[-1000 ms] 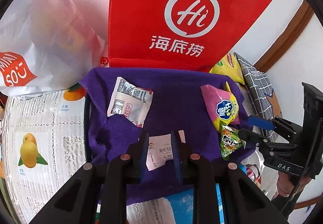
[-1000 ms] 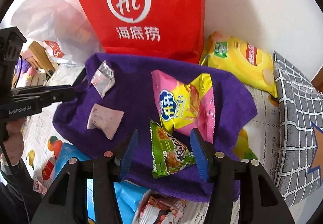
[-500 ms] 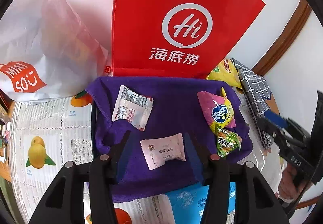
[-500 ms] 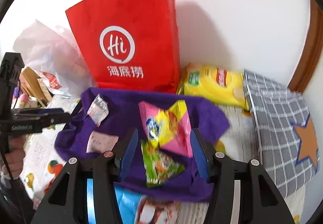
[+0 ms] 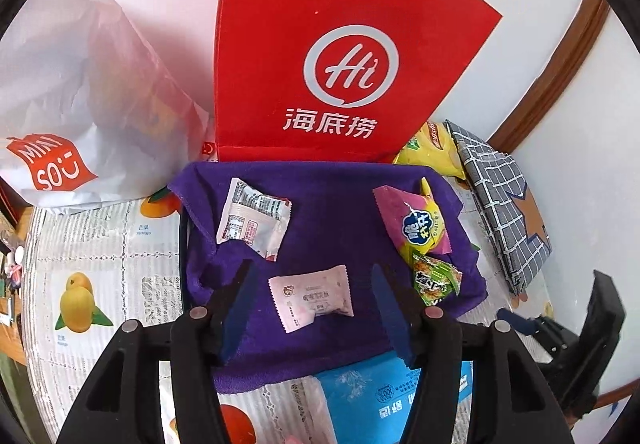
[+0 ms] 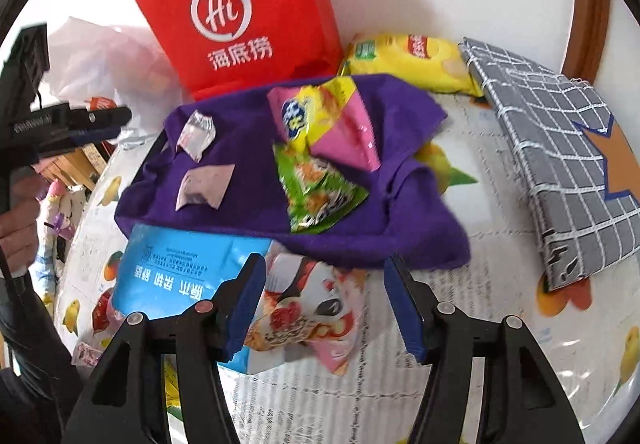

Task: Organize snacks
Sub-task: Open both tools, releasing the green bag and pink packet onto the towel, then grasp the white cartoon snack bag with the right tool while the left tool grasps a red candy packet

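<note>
A purple cloth [image 5: 332,204] on the table holds a white printed packet [image 5: 254,218], a pink-and-yellow chip bag [image 5: 416,224], a green packet [image 5: 434,278] and a small pale pink packet [image 5: 310,298]. My left gripper [image 5: 310,270] hovers over the pink packet; its jaws are opening and stand apart from it on both sides. My right gripper [image 6: 325,264] is at the cloth's near edge, jaws opening. Below and between them lies a pink, white and red snack bag [image 6: 308,316], untouched, next to a blue bag [image 6: 180,268].
A red paper bag [image 5: 340,64] stands against the wall behind the cloth, with a white plastic bag [image 5: 80,104] to its left. A yellow chip bag [image 6: 408,60] and a grey checked fabric piece [image 6: 560,148] lie at the right. A fruit-print tablecloth [image 5: 100,264] covers the table.
The left gripper let go of the pink packet, which now lies flat on the cloth, and its jaws spread wide. The right gripper drew back from the green packet to the pink-white bag.
</note>
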Tool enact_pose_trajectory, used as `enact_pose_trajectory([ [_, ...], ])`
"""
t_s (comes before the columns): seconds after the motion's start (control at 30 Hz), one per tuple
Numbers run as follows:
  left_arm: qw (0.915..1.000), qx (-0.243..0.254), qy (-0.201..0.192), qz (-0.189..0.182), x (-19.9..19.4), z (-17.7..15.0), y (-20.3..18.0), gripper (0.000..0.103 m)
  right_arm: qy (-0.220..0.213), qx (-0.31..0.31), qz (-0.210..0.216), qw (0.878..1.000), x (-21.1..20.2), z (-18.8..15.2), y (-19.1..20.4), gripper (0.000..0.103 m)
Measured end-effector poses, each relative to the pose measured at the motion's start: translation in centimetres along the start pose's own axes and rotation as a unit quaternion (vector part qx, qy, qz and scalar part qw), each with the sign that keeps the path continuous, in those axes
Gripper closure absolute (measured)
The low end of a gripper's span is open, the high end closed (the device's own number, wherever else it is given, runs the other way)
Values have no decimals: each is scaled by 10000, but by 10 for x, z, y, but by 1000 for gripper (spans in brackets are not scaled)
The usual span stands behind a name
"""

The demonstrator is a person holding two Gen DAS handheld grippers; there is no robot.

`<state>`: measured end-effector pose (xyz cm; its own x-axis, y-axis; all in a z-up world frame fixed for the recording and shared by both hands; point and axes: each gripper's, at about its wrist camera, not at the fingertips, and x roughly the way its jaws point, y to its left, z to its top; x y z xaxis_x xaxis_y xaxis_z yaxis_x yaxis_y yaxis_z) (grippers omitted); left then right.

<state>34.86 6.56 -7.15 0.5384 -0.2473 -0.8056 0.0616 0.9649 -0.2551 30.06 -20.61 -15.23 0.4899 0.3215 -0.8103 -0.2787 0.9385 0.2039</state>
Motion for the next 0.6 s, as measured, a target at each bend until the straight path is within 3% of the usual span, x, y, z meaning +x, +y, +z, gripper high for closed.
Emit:
enact_pose_trajectory([
  [0.07,10000,46,-25,-7,-2,0,-2,46,133,-112,-114,9998,9,-4,6,42],
  [0.17,10000,61,-61,-18,-7,-1,-4,45,-5,-102,-266,9996,4,-10,5,42],
  [0.37,9999,65,-121,-49,-12,-1,-3,45,286,-184,-629,9974,3,-26,-8,42],
  [0.6,9999,45,-125,-3,-13,0,-1,45,549,-274,-911,9940,32,-42,-13,42],
])
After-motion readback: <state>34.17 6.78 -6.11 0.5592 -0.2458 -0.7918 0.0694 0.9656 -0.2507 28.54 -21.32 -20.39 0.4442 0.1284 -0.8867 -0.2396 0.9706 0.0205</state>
